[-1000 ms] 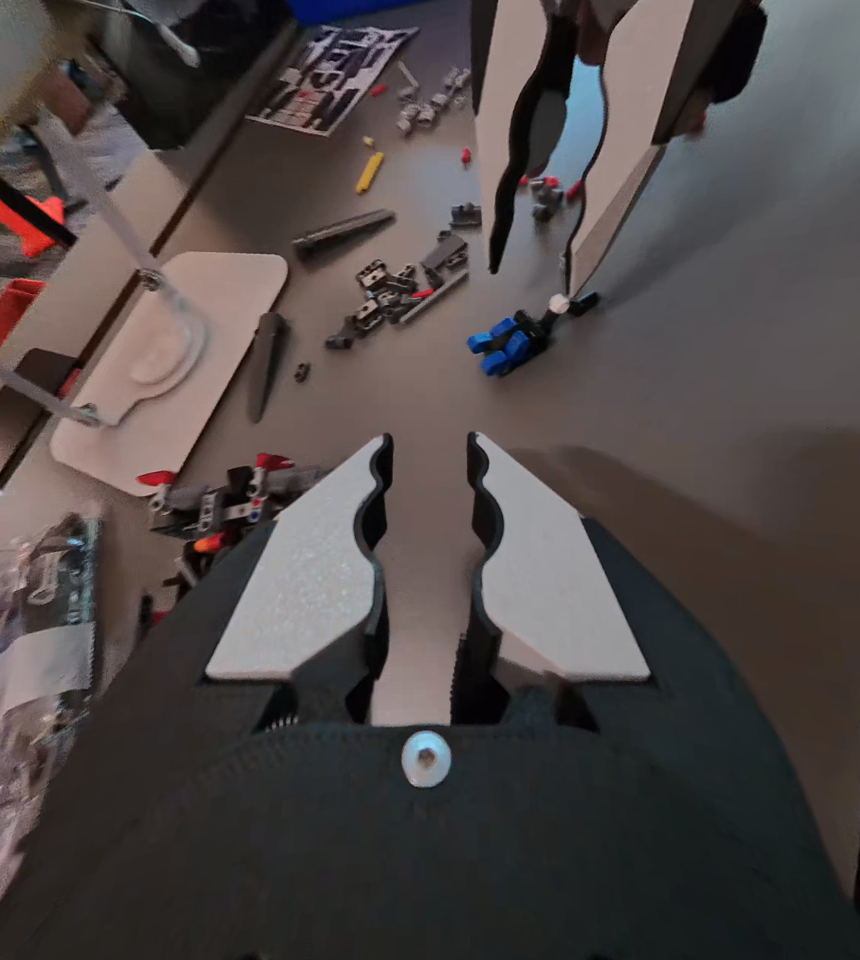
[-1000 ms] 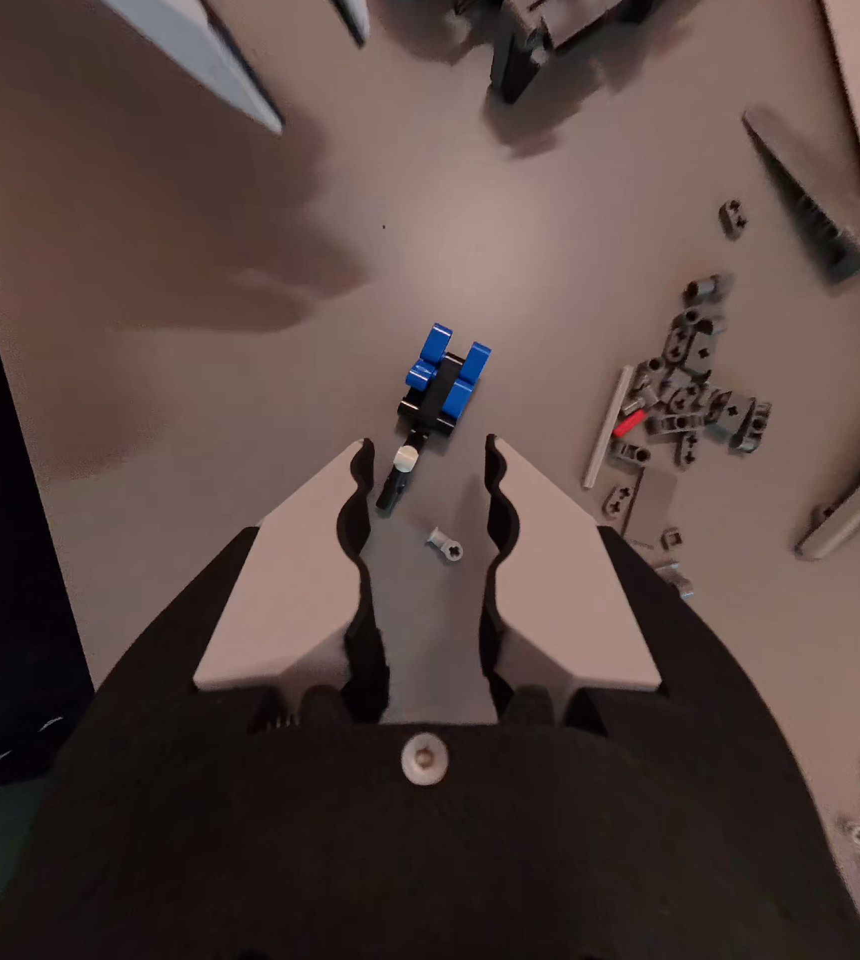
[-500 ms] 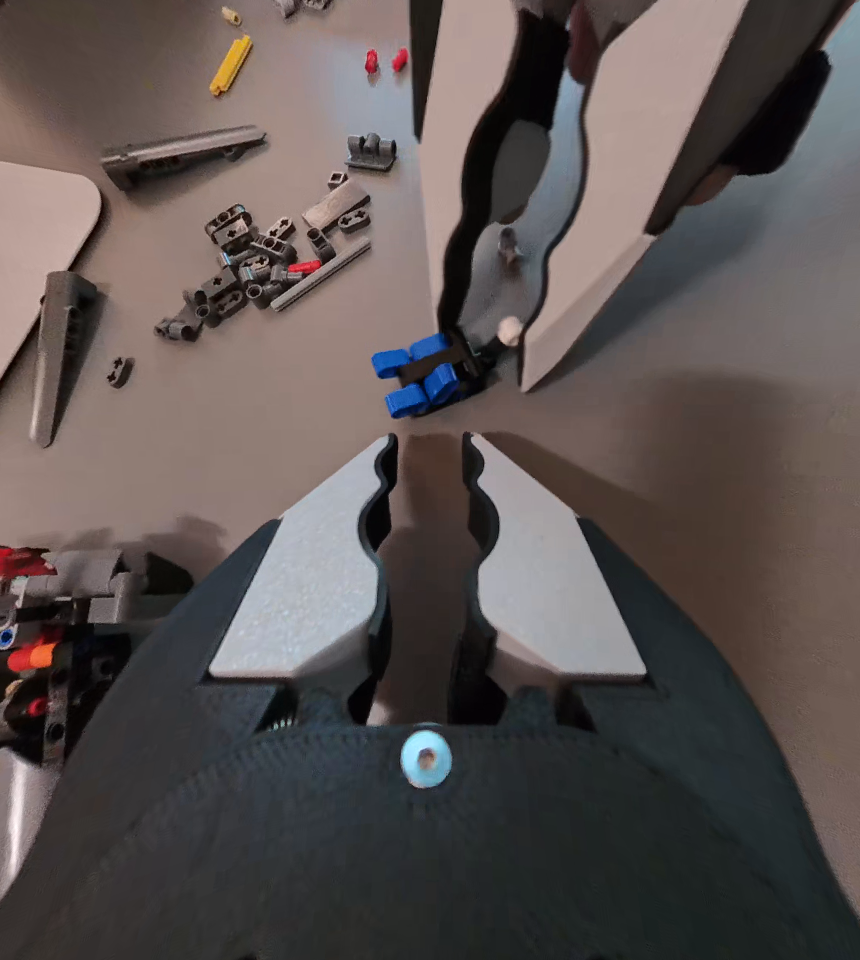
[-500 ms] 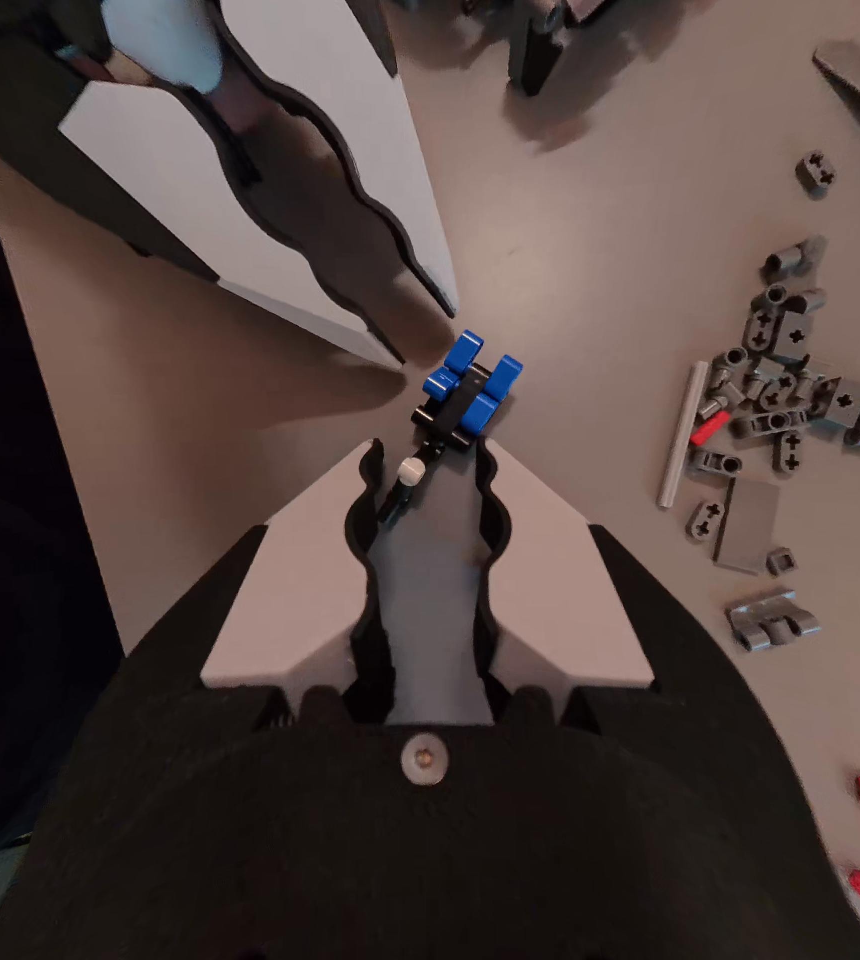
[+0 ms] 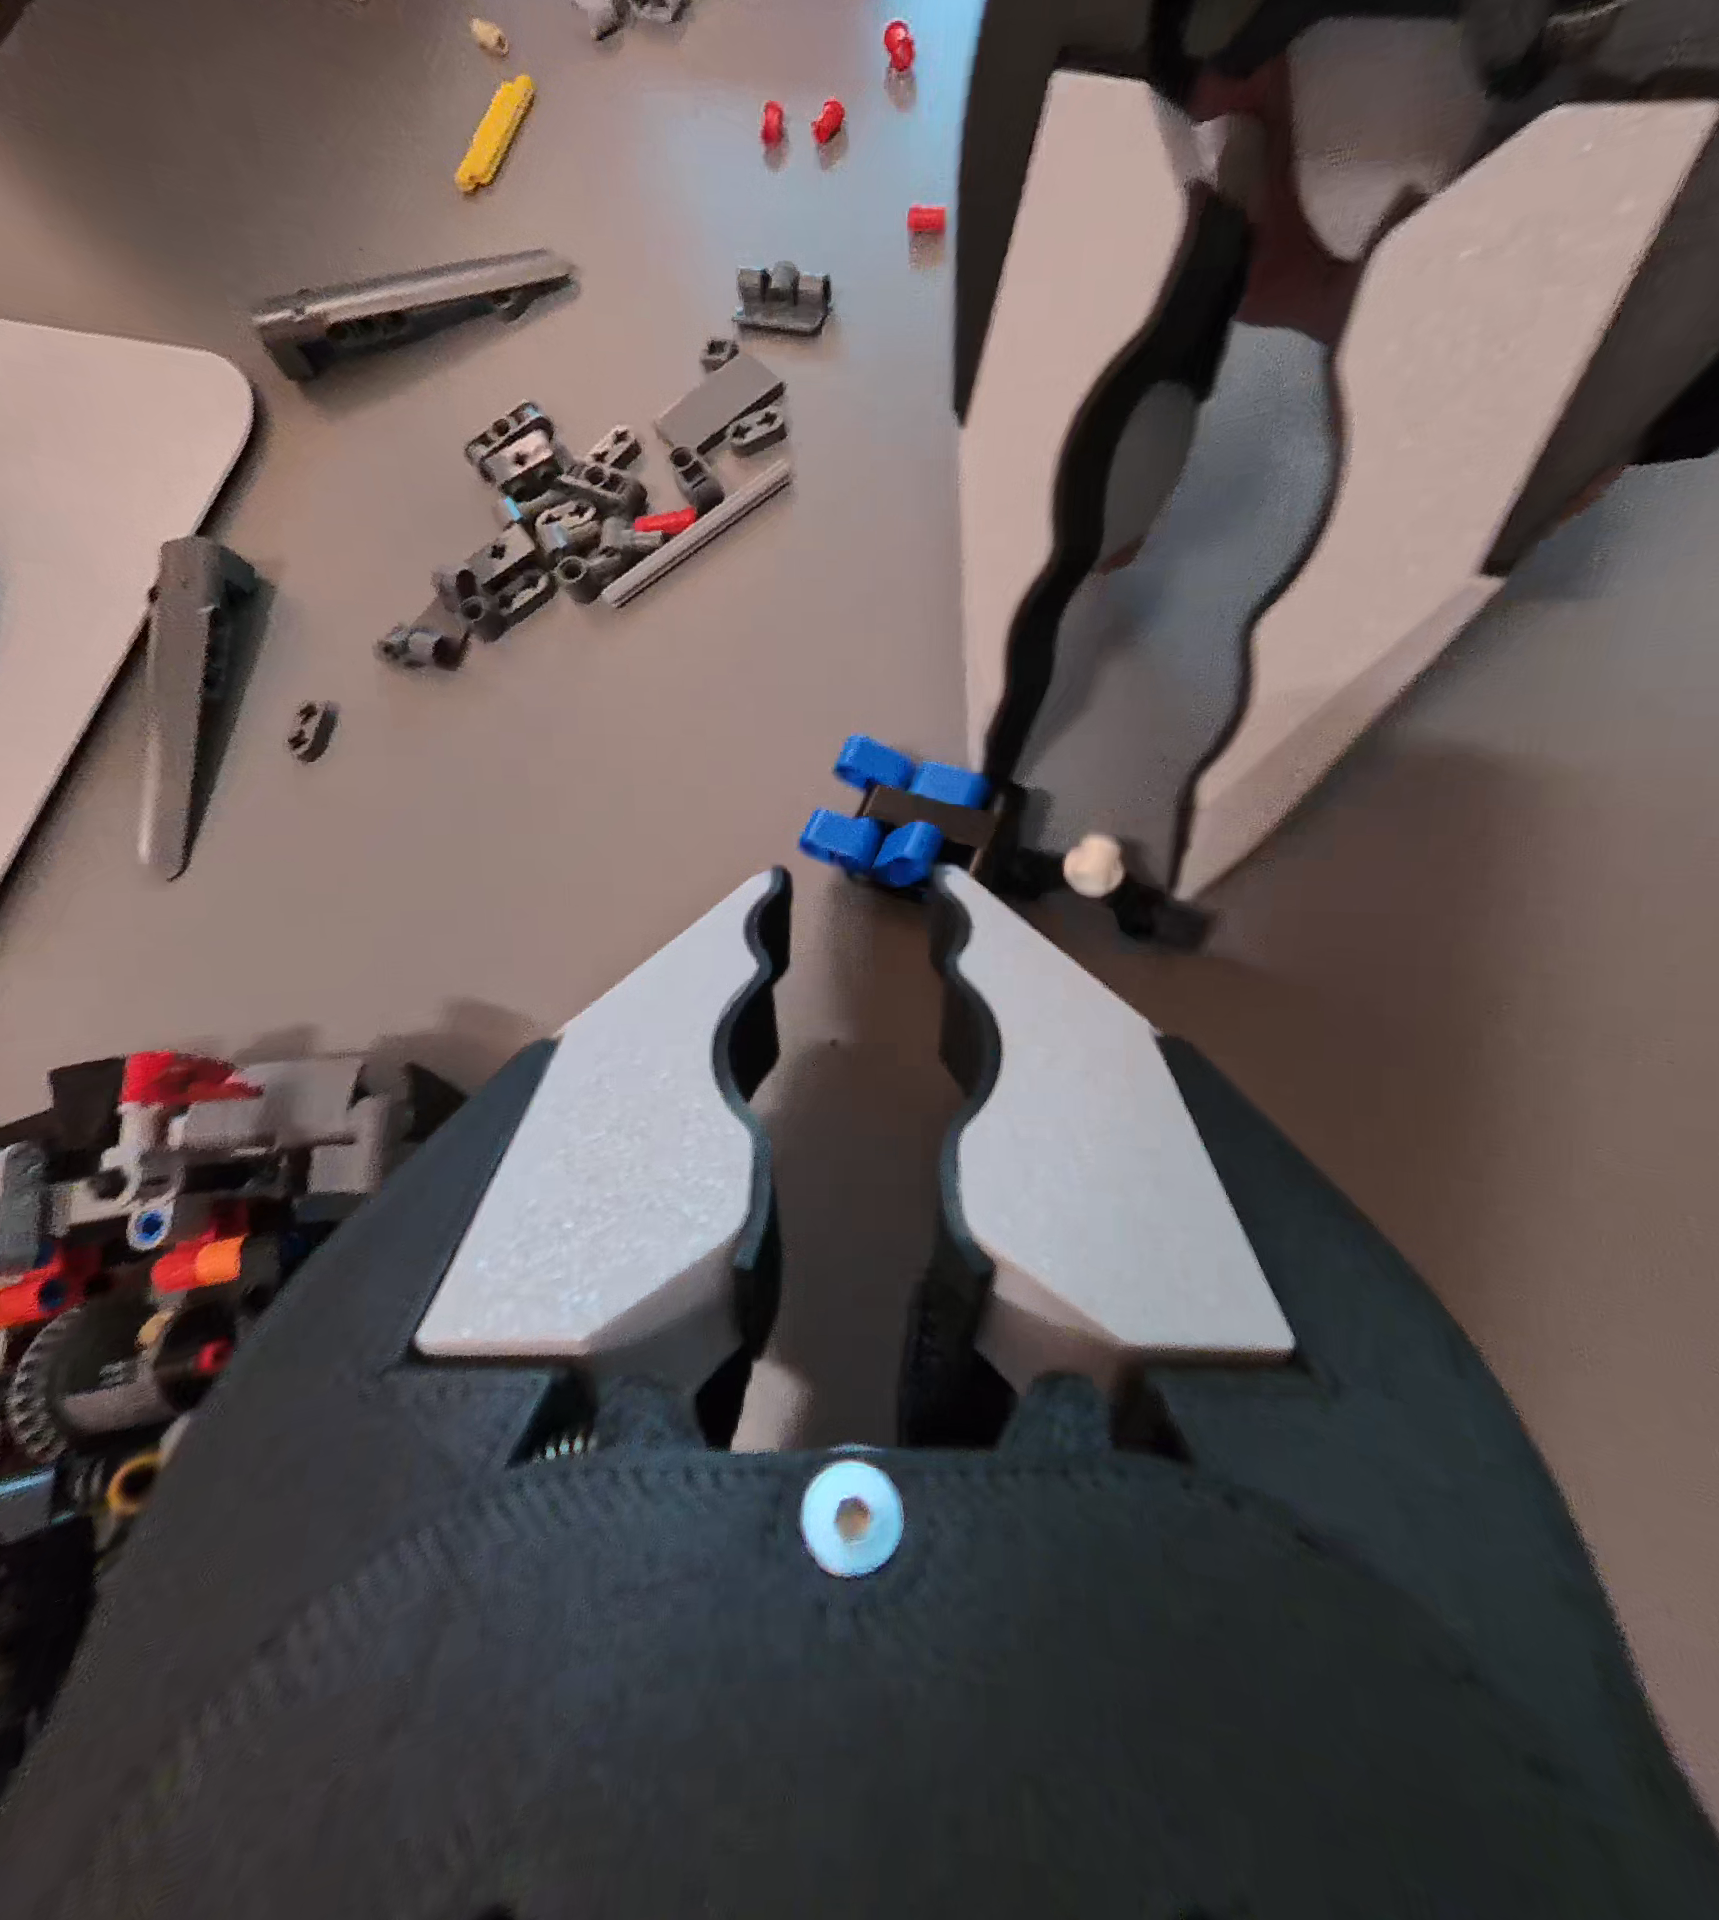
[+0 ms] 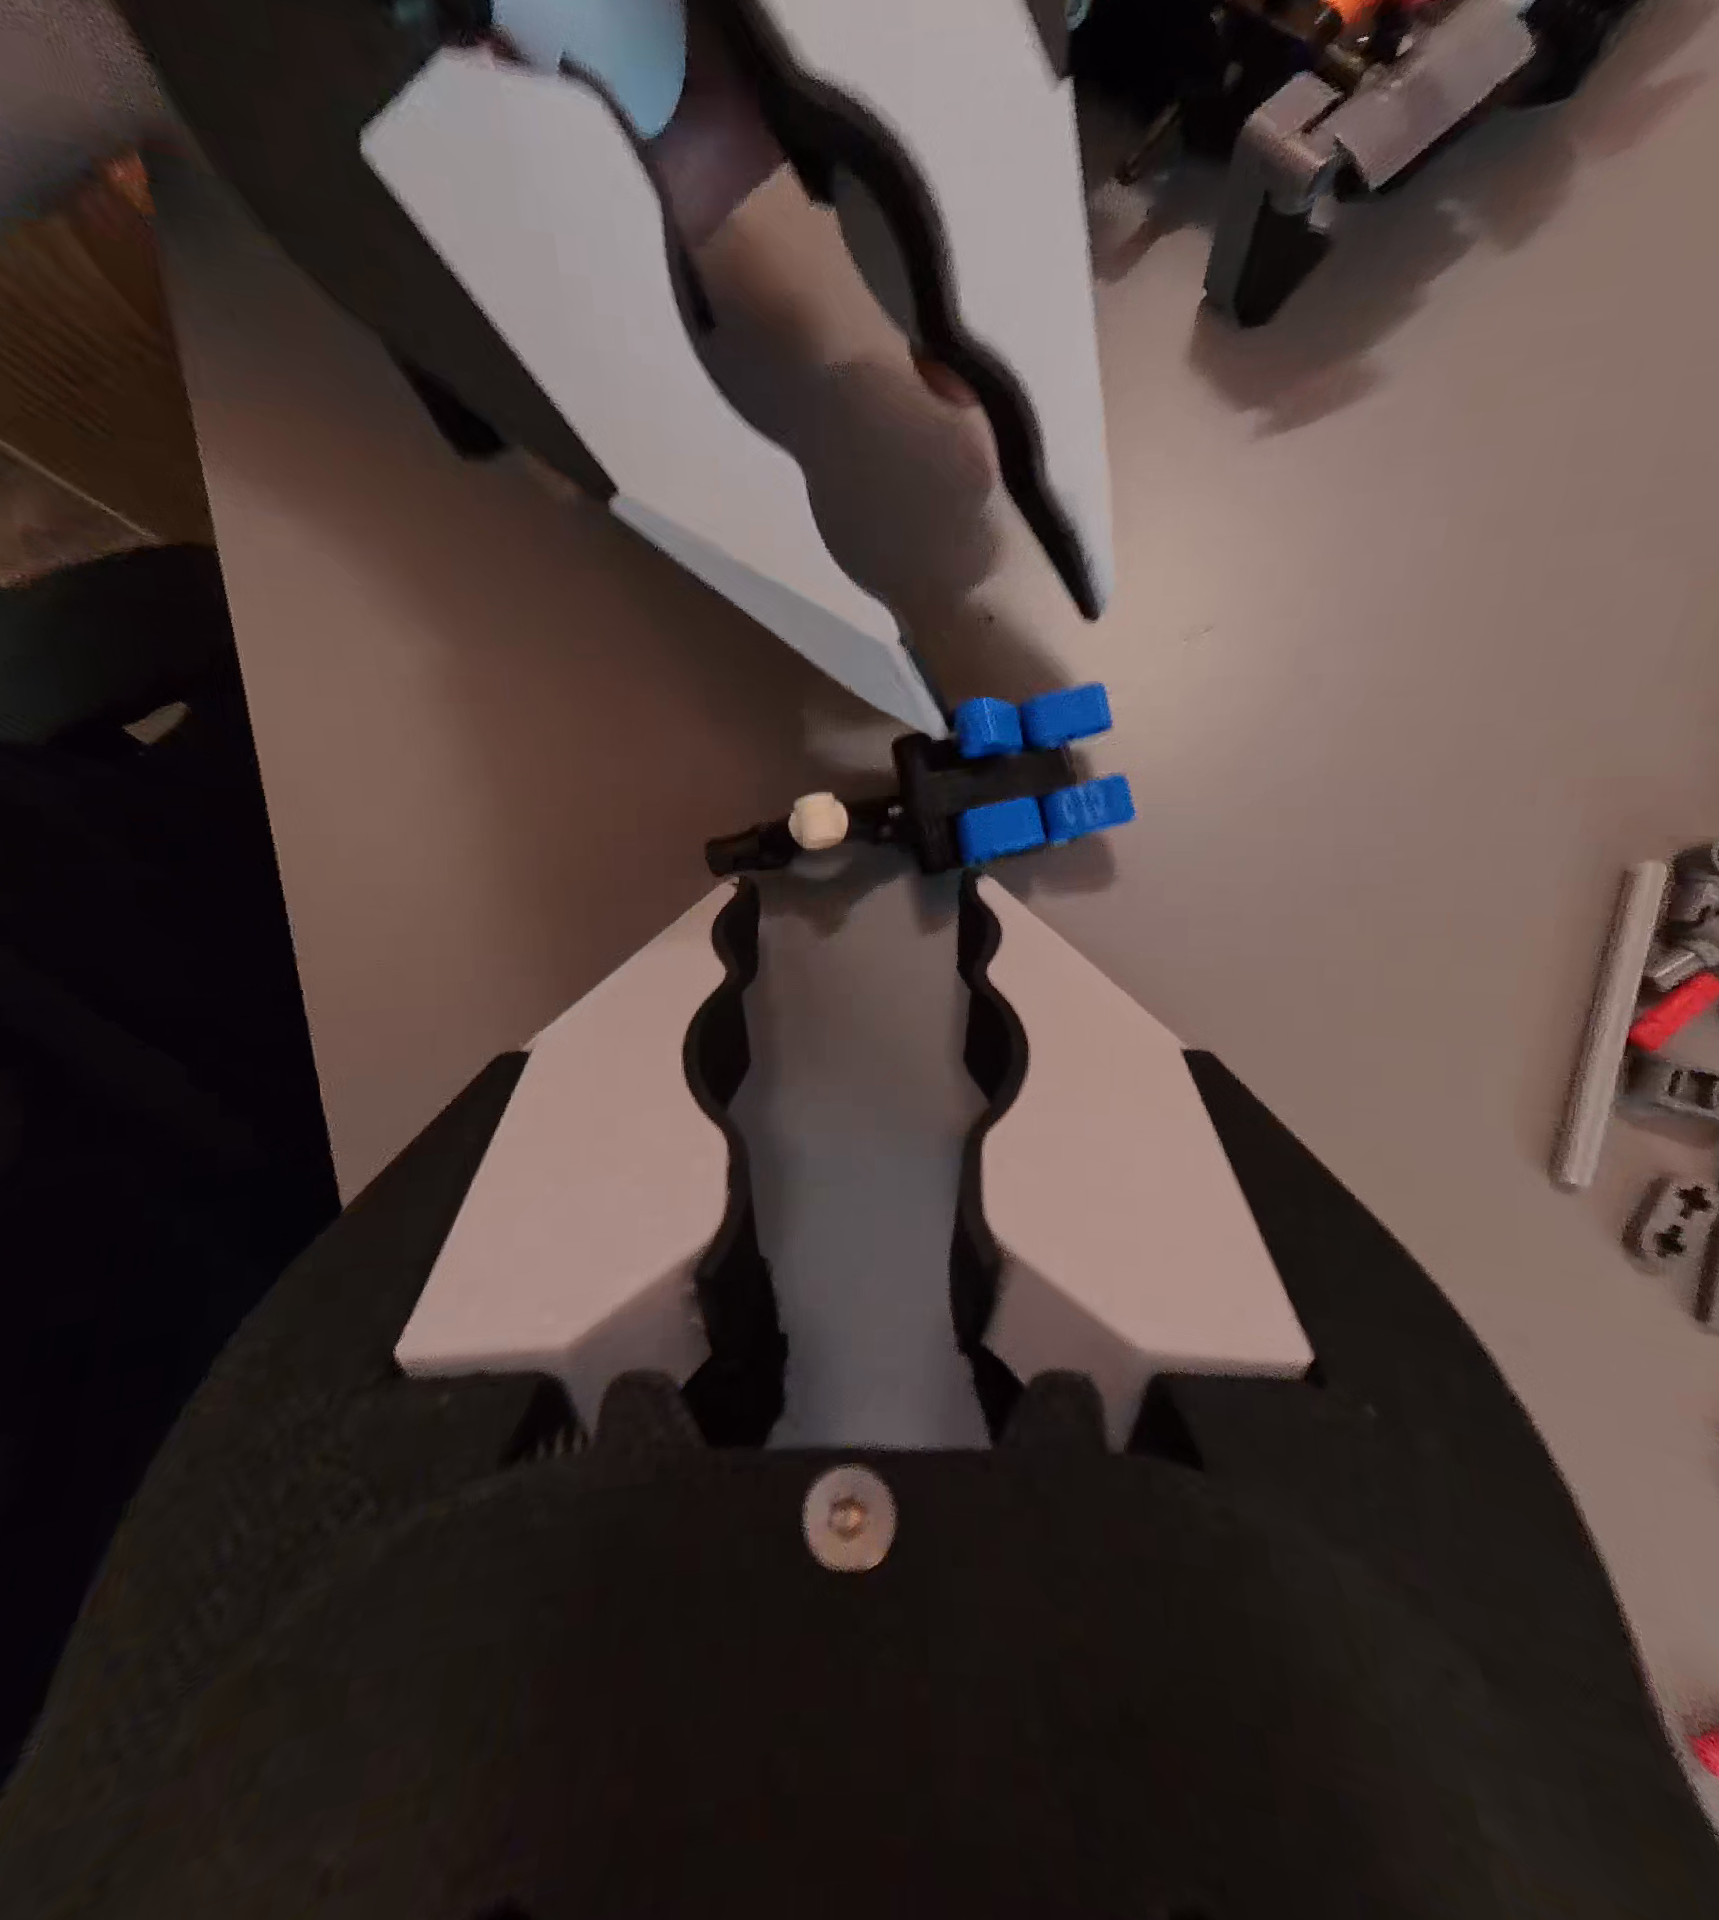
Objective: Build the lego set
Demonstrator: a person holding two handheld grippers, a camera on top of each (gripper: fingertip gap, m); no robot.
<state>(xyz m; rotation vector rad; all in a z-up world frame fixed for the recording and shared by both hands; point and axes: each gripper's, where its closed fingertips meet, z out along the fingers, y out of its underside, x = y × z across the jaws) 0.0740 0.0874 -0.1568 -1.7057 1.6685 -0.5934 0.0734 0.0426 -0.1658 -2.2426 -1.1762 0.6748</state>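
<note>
**Two open claws meet at a small blue-and-black brick piece**

Left wrist view: the left claw stands released, its fingers apart with bare grey worktop between them. Just beyond its tips lies the blue-and-black brick piece, four blue blocks on a black bar with a cream knob on its thin black end. The tip on the right side of this view is at the nearest blue block; whether it touches cannot be told. The right claw comes down from above, also spread, straddling the piece's black end. To the left lie a heap of grey connectors, a yellow pin and a part-built model.

Right wrist view: the right claw is released, its tips just short of the piece, gripping nothing. The left claw reaches in from above, one tip at the upper blue blocks. Grey parts lie at the right edge.
</note>
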